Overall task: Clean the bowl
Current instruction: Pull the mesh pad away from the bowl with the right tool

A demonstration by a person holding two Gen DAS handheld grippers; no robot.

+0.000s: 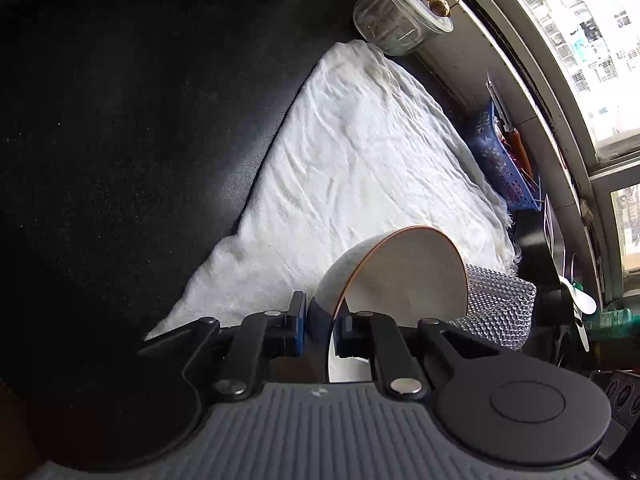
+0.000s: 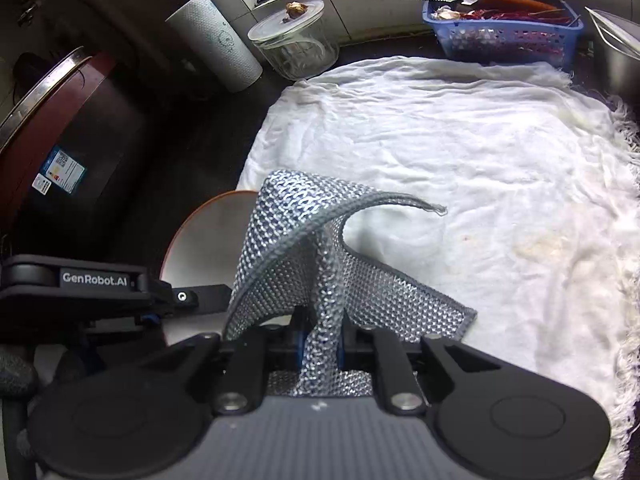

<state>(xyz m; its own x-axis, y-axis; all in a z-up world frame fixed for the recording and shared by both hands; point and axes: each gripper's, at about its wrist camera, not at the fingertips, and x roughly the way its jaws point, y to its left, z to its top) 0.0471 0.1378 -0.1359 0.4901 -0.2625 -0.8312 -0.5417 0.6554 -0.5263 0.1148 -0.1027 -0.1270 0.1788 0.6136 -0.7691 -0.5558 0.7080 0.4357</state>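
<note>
My left gripper (image 1: 320,326) is shut on the rim of a white bowl (image 1: 404,276) with a brown edge, held tilted on its side above a white cloth (image 1: 360,160). My right gripper (image 2: 320,344) is shut on a silver mesh scrubbing cloth (image 2: 304,240), which drapes over the fingers and reaches toward the bowl (image 2: 212,240) at the left. The mesh cloth also shows behind the bowl in the left wrist view (image 1: 496,304). The left gripper's body (image 2: 92,284) shows at the left of the right wrist view.
A dark counter (image 1: 140,120) carries the white cloth (image 2: 460,160). At the back stand a glass jar with a lid (image 2: 296,40), a paper roll (image 2: 216,40) and a blue basket (image 2: 504,36) with a knife. A dark red pot (image 2: 68,128) stands at left.
</note>
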